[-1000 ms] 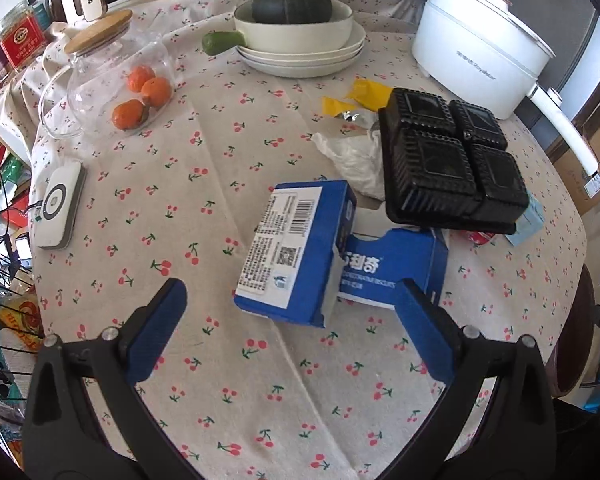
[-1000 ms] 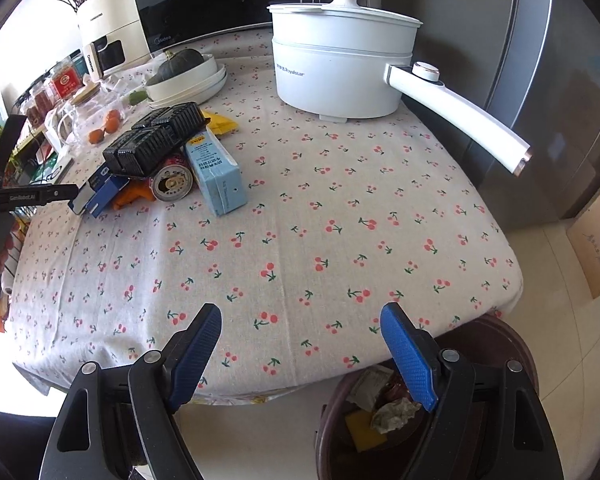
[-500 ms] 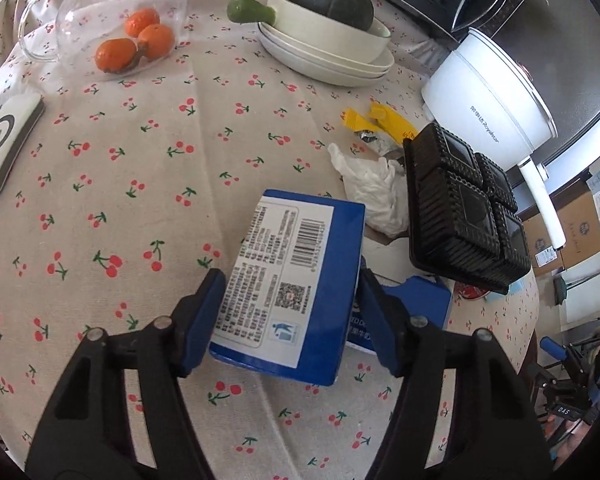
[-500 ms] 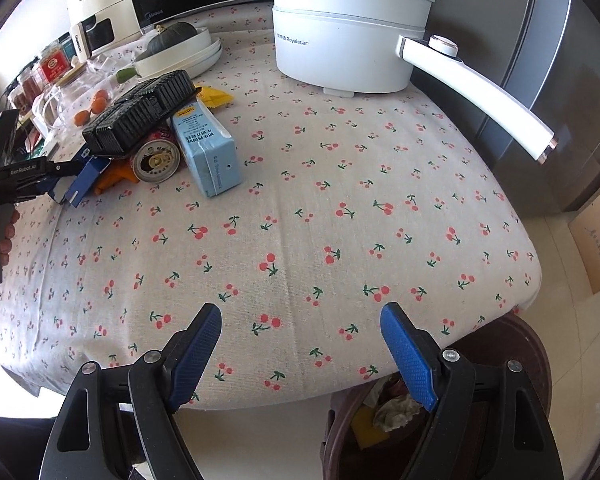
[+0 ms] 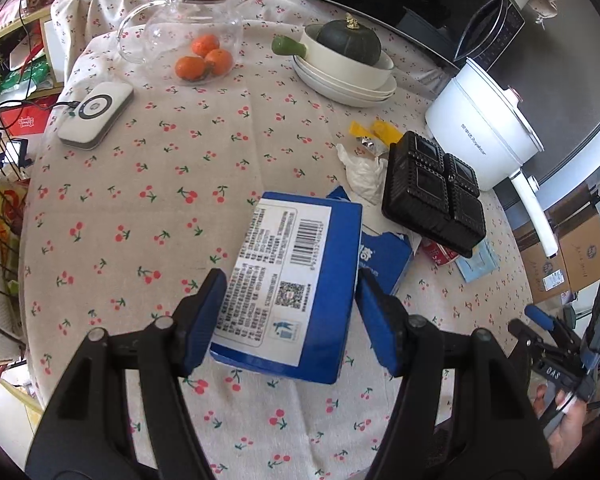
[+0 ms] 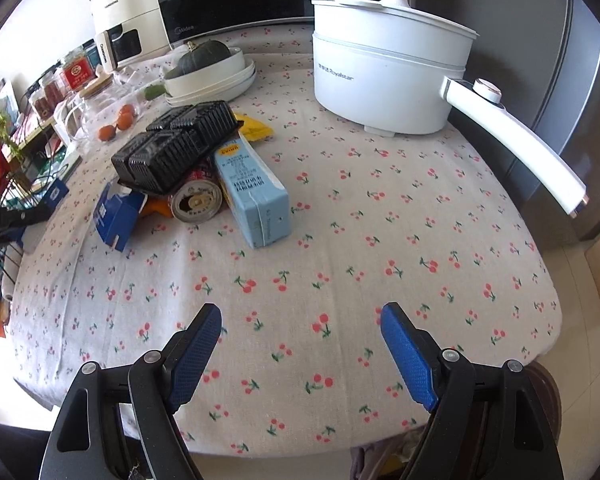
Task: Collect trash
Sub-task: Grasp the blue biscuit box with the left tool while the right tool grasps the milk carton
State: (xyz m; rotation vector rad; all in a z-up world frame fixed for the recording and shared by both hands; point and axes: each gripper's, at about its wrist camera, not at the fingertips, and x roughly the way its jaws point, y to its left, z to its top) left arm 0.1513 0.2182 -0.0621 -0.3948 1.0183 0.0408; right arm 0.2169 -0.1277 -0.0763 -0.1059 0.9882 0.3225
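My left gripper (image 5: 292,320) is shut on a blue carton (image 5: 300,276) with a white barcode label, both pads pressing its sides. Behind it lie a torn blue carton (image 5: 384,260), crumpled white paper (image 5: 362,170), a yellow wrapper (image 5: 384,130) and a black plastic tray (image 5: 432,192). The right wrist view shows that tray (image 6: 176,148) resting on a can (image 6: 196,200), next to a light blue carton (image 6: 252,188) and the torn blue carton (image 6: 116,212). My right gripper (image 6: 300,352) hangs open over bare tablecloth near the table's front edge, nothing between its fingers.
A white electric pot (image 6: 380,80) with a long handle stands at the back right. A bowl with a green squash (image 5: 348,42), a glass jar of oranges (image 5: 188,40) and a white charger (image 5: 96,114) sit farther back. A brown bin's rim (image 6: 548,392) shows below the table edge.
My left gripper moved in, closed on the blue carton and rolled with it. My right gripper moved forward over the table, leaving the bin mostly out of view.
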